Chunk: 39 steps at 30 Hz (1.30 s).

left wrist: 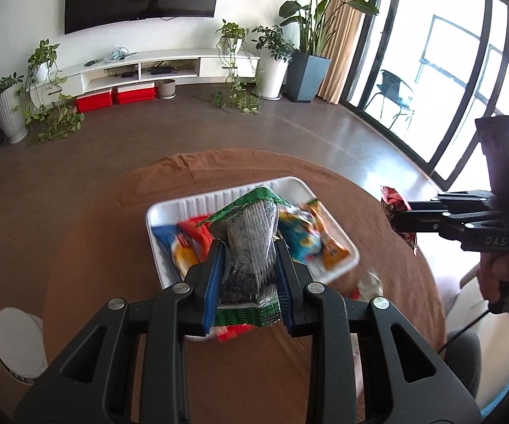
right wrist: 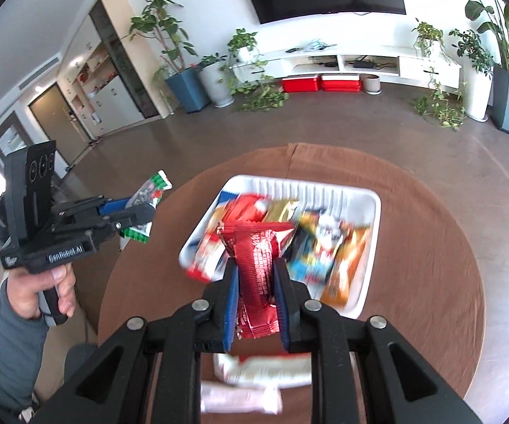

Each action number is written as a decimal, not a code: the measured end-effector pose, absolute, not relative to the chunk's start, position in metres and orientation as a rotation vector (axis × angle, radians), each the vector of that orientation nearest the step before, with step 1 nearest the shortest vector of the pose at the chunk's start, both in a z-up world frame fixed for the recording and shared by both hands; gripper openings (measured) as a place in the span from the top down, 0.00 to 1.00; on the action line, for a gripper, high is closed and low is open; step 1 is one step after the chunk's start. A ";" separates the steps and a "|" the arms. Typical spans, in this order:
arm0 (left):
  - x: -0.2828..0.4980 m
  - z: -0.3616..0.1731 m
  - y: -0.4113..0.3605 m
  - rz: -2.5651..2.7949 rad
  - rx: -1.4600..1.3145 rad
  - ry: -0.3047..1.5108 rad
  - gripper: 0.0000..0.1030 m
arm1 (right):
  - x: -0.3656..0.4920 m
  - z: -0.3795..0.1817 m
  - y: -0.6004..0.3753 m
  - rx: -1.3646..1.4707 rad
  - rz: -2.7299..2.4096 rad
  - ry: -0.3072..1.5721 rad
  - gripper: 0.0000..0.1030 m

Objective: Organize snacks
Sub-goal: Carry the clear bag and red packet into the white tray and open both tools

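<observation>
My left gripper (left wrist: pixel 249 268) pinches a clear, green-edged plastic packet of dark seeds (left wrist: pixel 250 247) between its 2 blue-padded fingers (left wrist: pixel 215 279), the packet standing upright and held above the table. My right gripper (right wrist: pixel 254 282) is pressed together on a shiny red foil snack bar (right wrist: pixel 256 275), which sticks up past the fingertips. In the left wrist view the right gripper reaches in from the right with the red wrapper at its tip; in the right wrist view the left gripper comes in from the left, my left hand (right wrist: pixel 47 291) wrapped around its grip below a grey sleeve (right wrist: pixel 3 349).

Beyond both tools lies a white ribbed foam tray (right wrist: pixel 371 247) on a round table under a brown cloth (left wrist: pixel 120 247). The tray holds a blurred heap of snack packs: a blue and red one (left wrist: pixel 176 236) on the left, an orange one (left wrist: pixel 332 247) on the right. Nearer me, 2 pale wrapped packs (right wrist: pixel 265 374) lie on the cloth just outside the tray. Far off stand potted plants (left wrist: pixel 307 35) and 2 red boxes (left wrist: pixel 116 97).
</observation>
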<state>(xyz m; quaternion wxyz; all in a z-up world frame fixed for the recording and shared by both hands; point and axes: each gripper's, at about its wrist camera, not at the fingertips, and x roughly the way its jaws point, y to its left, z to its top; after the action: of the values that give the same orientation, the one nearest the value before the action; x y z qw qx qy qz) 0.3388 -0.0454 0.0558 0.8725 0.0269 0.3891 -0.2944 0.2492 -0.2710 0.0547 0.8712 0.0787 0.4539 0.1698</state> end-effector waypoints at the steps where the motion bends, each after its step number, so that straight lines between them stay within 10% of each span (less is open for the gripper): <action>1: 0.351 0.056 -0.048 -0.611 0.059 0.817 0.75 | 0.265 0.054 -0.269 0.168 0.338 0.960 0.80; 29: 0.461 -0.063 -0.116 -0.566 0.196 0.999 0.73 | 0.402 -0.052 -0.249 0.186 0.113 1.194 0.80; 39: 0.463 -0.067 -0.121 -0.566 0.216 1.003 0.56 | 0.403 -0.057 -0.247 0.194 0.118 1.210 0.75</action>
<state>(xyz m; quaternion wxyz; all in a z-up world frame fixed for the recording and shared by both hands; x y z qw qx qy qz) 0.4629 -0.1209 -0.0666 0.8333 0.1018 0.4733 -0.2669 0.4026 -0.2474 -0.0574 0.8165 0.0912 0.5675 0.0555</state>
